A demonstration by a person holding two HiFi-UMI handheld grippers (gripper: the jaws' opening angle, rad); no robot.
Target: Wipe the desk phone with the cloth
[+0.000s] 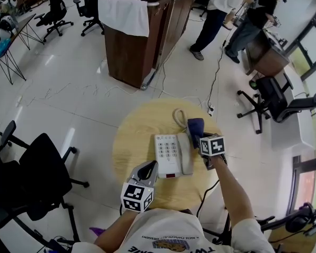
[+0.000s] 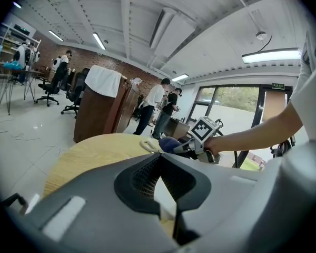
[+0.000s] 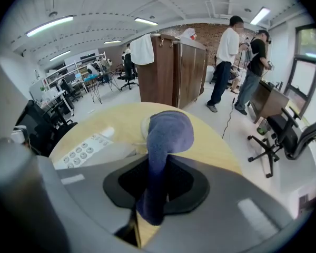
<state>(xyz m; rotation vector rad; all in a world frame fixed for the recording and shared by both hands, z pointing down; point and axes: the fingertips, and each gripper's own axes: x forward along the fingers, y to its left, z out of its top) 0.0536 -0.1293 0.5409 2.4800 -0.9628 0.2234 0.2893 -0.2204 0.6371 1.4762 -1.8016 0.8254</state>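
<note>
A white desk phone [image 1: 167, 155] lies in the middle of a round wooden table [image 1: 134, 136], its handset [image 1: 186, 154] on the right side and its coiled cord [image 1: 178, 117] behind. My right gripper [image 1: 199, 137] is shut on a dark blue cloth [image 1: 195, 126] at the handset's far end. In the right gripper view the cloth [image 3: 167, 136] bulges out past the jaws, with the keypad [image 3: 85, 152] to the left. My left gripper [image 1: 149, 169] hovers at the phone's near left corner, jaws together and holding nothing. From the left gripper view I see the right gripper's marker cube [image 2: 203, 129].
A brown wooden cabinet [image 1: 142, 41] with a white towel over it stands on the floor behind the table. Black office chairs are at the left [image 1: 39, 167] and at the right [image 1: 276, 101]. People [image 1: 221, 7] stand at the back. A cable [image 1: 217, 73] trails across the floor.
</note>
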